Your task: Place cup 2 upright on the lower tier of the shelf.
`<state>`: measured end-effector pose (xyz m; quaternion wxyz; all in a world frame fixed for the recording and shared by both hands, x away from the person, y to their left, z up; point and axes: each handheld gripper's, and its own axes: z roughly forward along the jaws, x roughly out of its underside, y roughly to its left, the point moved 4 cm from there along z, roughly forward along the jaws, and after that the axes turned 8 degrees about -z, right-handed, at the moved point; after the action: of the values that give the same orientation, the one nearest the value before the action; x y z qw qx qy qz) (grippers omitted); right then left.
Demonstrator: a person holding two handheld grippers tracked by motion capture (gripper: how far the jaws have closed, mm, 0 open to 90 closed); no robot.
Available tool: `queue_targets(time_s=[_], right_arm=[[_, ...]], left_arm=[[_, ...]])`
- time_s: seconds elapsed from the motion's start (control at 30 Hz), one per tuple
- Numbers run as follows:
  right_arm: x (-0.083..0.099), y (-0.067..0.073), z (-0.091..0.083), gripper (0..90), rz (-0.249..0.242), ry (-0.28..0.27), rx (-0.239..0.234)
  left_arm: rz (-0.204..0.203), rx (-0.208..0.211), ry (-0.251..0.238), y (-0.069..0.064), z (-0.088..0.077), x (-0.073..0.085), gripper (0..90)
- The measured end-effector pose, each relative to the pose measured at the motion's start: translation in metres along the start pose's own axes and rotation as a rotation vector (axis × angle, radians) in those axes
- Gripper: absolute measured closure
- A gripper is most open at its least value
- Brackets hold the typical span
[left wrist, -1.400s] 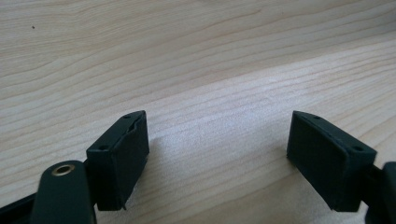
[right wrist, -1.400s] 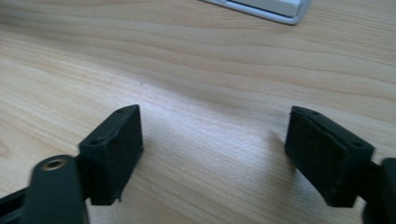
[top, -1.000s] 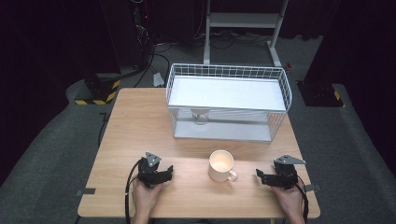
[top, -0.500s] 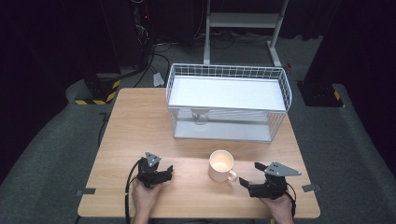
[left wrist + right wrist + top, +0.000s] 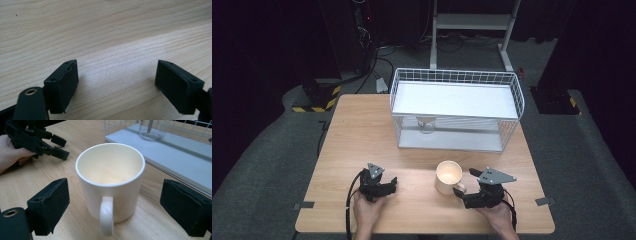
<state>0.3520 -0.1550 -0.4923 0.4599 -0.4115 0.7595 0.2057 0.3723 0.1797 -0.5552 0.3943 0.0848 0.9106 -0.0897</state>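
One cream mug (image 5: 448, 176) stands upright on the bench (image 5: 362, 135), handle toward the right hand-held gripper (image 5: 466, 189), whose jaws have just been opening and are spread beside it, not touching. The left hand-held gripper (image 5: 393, 183) is spread over bare wood. One white wire rack (image 5: 457, 107) stands behind.

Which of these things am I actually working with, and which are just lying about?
In the job:
- cream mug, upright, handle facing the right claw
- right claw, open around it, not touching

Lying about:
- white wire rack
- glass under it
- left claw, open
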Motion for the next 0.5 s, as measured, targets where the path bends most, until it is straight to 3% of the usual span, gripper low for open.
queue_targets(time_s=[0.23,0.4,0.5], right_arm=[[-0.011,0.0,0.012,8.7,-0.034,0.003,0.006],[-0.017,0.0,0.017,8.7,-0.033,-0.017,-0.005],[-0.022,0.0,0.024,8.7,-0.035,0.0,-0.004]], left_arm=[[-0.004,-0.001,0.001,-0.001,0.0,0.0,18.3],[-0.002,-0.005,0.005,0.0,0.001,0.0,15.4],[-0.002,-0.005,0.005,0.0,0.001,0.0,15.3]])
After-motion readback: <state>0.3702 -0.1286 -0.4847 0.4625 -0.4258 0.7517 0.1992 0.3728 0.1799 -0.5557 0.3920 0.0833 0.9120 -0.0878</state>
